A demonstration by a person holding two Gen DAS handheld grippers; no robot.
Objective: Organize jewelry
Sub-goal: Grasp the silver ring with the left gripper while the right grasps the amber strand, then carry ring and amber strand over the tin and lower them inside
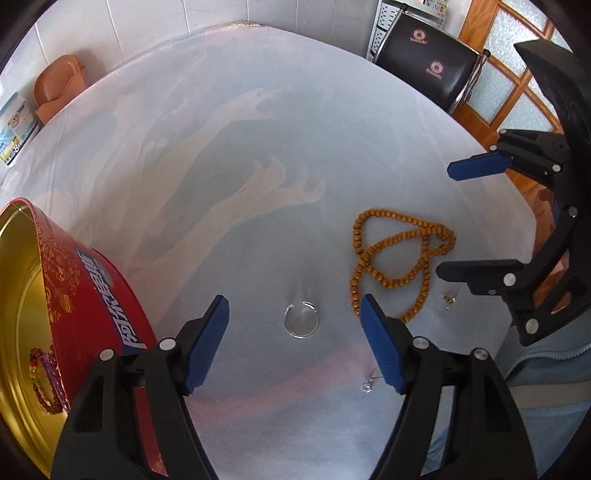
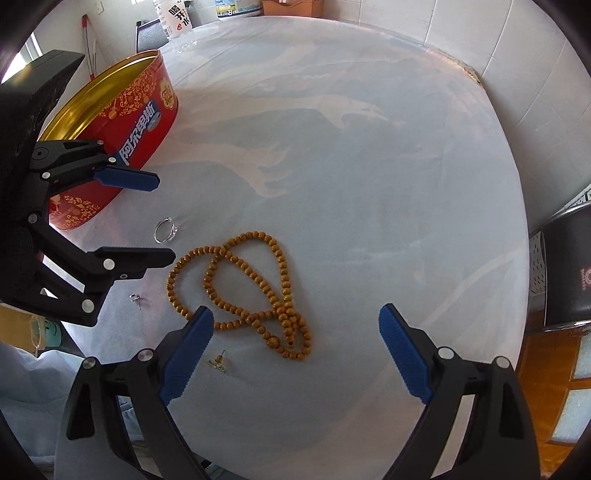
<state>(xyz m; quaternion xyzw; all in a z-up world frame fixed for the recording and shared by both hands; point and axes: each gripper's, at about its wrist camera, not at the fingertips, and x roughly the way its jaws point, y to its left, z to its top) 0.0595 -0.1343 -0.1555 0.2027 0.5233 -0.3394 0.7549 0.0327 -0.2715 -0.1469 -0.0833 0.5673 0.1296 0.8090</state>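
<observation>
A silver ring (image 1: 301, 319) (image 2: 165, 230) lies on the pale tablecloth, just ahead of my open left gripper (image 1: 293, 314) (image 2: 162, 218), whose jaws stand wide with nothing held. A brown wooden bead necklace (image 1: 397, 258) (image 2: 255, 291) lies coiled to the ring's right. My right gripper (image 2: 297, 325) (image 1: 447, 218) hovers open above the necklace's near end, touching nothing. A small silver earring (image 1: 367, 386) (image 2: 135, 297) and a small gold earring (image 1: 448, 298) (image 2: 218, 363) lie near the table's front. The red tin (image 1: 74, 295) (image 2: 122, 122) with a gold inside holds a colourful bead bracelet (image 1: 46, 384).
A person's light blue clothing (image 1: 546, 398) is at the table's near edge. Black chairs (image 1: 424, 55) (image 2: 569, 269) stand beyond the table. A bottle (image 2: 177, 16) and a brown holder (image 1: 61, 86) stand at the far side by the tiled wall.
</observation>
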